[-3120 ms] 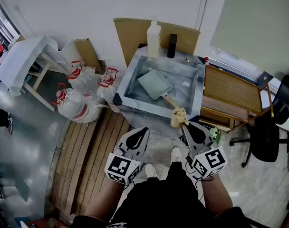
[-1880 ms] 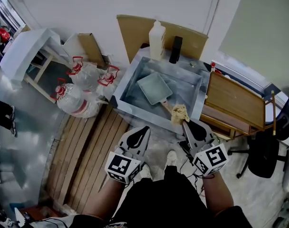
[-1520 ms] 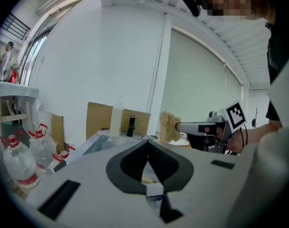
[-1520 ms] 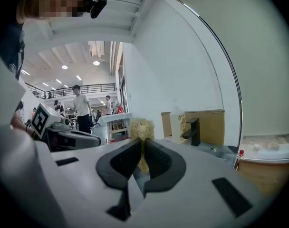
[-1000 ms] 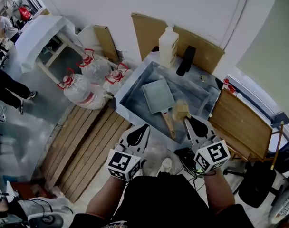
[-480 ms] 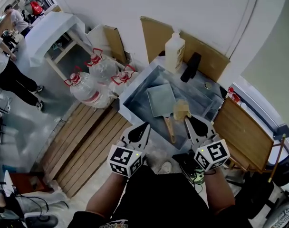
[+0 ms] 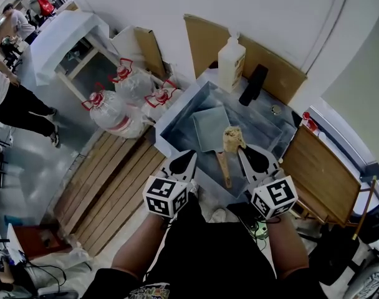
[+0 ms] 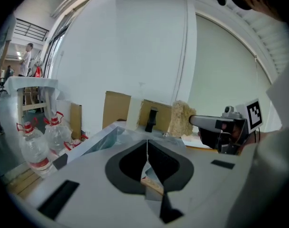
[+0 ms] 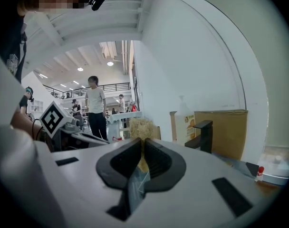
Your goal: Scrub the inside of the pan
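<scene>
A square grey-green pan [image 7: 208,128] with a wooden handle [image 7: 222,170] lies flat in the steel sink [image 7: 177,108]. My right gripper [image 7: 240,149] is shut on a tan scrubbing pad [image 7: 232,138], held over the pan's near right corner where the handle joins. From the right gripper view the pad [image 9: 143,126] sticks up between the closed jaws of the right gripper [image 9: 142,144]. My left gripper [image 7: 191,156] is shut and empty, hanging at the sink's near edge left of the handle. The left gripper [image 8: 147,145] view shows the pad [image 8: 182,119] raised above the sink.
A soap bottle [image 7: 231,53] and a black faucet [image 7: 256,85] stand at the sink's back, with cardboard [image 7: 205,36] behind. Water jugs [image 7: 115,108] and a wooden pallet [image 7: 108,189] lie to the left, a wooden desk [image 7: 320,170] to the right. People stand far left [image 7: 15,104].
Both grippers have come up to the sink. The right gripper has carried the pad from outside the near rim to over the pan. The left gripper stays shut.
</scene>
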{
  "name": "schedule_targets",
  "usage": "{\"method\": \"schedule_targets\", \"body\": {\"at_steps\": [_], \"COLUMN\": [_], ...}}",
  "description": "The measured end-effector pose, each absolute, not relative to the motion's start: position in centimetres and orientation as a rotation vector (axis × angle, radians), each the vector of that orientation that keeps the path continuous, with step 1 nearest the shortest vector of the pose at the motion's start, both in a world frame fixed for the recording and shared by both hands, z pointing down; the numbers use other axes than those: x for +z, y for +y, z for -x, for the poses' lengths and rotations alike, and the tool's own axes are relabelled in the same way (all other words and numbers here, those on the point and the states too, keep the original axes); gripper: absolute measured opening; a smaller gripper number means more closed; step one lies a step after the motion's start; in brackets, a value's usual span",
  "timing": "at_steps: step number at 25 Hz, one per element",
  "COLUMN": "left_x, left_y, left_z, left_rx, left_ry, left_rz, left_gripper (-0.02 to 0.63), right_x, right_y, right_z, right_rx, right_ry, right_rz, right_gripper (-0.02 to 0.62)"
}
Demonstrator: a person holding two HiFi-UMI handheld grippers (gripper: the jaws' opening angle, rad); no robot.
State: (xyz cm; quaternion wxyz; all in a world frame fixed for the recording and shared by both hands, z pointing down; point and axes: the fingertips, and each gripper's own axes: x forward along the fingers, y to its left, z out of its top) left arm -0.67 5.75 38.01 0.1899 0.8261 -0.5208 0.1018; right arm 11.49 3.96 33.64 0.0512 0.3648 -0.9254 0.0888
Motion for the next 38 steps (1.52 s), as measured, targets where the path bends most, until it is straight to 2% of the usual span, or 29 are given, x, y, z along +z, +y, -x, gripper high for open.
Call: {"method": "schedule_targets", "body": {"at_steps": [5, 7, 13, 38], "left_x": [40.0, 40.9, 43.8, 59.3], "left_y": [3.0, 2.0, -1.2, -12.0], "left_z": [1.1, 1.4, 2.3, 5.4], "left_rx": [0.313, 0.338, 0.413, 0.593], "left_ry": [-1.41, -1.388, -1.334, -1.197], "left_rz": [-2.297, -2.276, -2.225, -1.789], "left_gripper": [0.017, 0.055, 0.095, 0.1], "right_x": [34.8, 35.3, 37.2, 48.4], "right_y": [2.3, 1.6, -0.9, -11.7], "right_z": [-10.6, -10.1, -8.4, -4.4], "right_rx": [0.283, 0.304, 0.355, 0.578], "right_ry": [-2.781, -2.763, -2.711, -2.487], "right_rz": [-1.131, -1.144, -1.164, -1.176], "right_gripper": [0.029, 0.029, 0.029, 0.029]}}
